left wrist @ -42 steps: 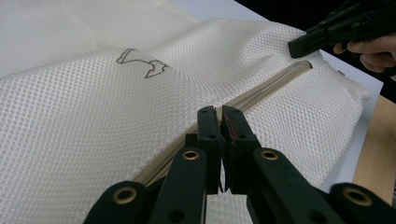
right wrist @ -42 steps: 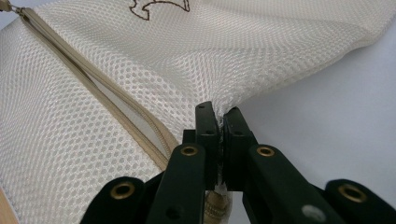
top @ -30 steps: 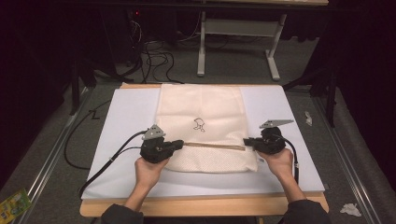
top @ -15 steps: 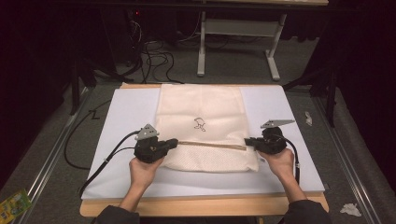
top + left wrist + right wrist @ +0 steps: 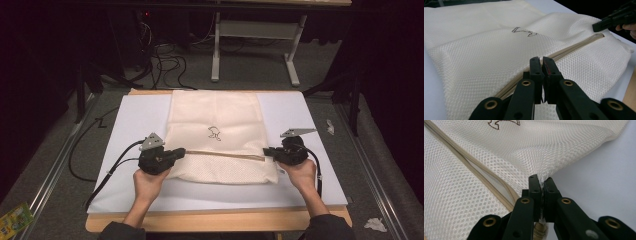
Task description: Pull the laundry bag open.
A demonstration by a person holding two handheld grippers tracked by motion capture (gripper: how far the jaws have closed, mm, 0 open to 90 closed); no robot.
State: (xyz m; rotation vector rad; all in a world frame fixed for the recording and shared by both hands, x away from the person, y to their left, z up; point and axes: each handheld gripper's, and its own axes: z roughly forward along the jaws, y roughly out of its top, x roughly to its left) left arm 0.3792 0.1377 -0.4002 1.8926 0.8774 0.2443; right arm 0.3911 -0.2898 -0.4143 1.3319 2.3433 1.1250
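White sheet (image 5: pixel 310 170) under mesh bag (image 5: pixel 220 140)

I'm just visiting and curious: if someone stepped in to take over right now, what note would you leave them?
Left gripper: shut at the zipper's left end; what it pinches is hidden.
Right gripper: shut on the mesh bag's right edge, beside the zipper's other end.
The bag lies flat on the white mat, zipper running across it between the grippers.
Done: both ends gripped.
Left: probably to run the zipper along; it looks slightly parted near the right end.
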